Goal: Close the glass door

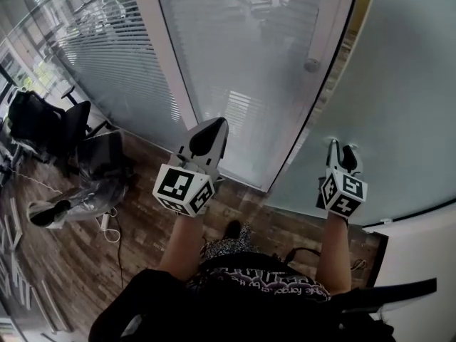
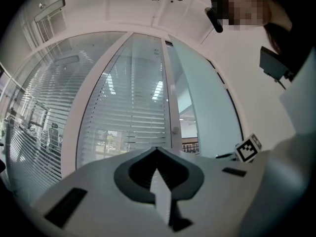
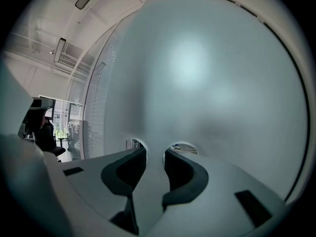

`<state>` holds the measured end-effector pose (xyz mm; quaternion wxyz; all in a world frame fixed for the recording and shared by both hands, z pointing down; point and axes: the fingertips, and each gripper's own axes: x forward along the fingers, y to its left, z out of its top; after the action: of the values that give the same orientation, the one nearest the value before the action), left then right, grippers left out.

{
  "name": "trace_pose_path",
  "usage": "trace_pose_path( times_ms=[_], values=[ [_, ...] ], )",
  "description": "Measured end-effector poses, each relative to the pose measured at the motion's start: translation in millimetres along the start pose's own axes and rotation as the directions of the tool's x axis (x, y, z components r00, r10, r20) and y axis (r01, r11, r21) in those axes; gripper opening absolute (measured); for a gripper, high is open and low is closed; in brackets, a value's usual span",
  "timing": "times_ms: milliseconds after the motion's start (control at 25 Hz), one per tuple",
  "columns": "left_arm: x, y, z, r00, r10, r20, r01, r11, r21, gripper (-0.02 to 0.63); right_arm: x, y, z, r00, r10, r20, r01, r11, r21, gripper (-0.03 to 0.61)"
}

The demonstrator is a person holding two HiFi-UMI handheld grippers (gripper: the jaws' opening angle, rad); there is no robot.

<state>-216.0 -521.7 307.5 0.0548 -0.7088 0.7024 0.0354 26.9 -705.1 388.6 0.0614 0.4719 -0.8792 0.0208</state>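
The frosted glass door [image 1: 388, 98] stands ajar at the right, beside the white frame [image 1: 169, 77]. The right gripper [image 1: 340, 148] is close at its surface with jaws apart and nothing between them. The left gripper [image 1: 213, 125] has its jaws together and empty, and it points toward the pane with blinds [image 1: 235, 55].

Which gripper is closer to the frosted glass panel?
Right. The right gripper points at the frosted glass panel, tips close to it; the left gripper is off to its left, facing the blinds.
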Motion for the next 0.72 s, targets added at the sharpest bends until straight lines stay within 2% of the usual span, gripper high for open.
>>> trace_pose_path(
  times_ms=[440,720],
  values=[
    [65,35,-3,0.996,-0.084,0.012,0.084,0.996,-0.024,0.003,52,-17,8,0.997,-0.081,-0.020,0.081,0.997,0.012,0.118],
    [86,46,-3,0.992,-0.122,0.019,0.123,0.992,-0.024,0.002,71,-24,11,0.992,-0.129,-0.012,0.129,0.991,0.020,0.118]
  ],
)
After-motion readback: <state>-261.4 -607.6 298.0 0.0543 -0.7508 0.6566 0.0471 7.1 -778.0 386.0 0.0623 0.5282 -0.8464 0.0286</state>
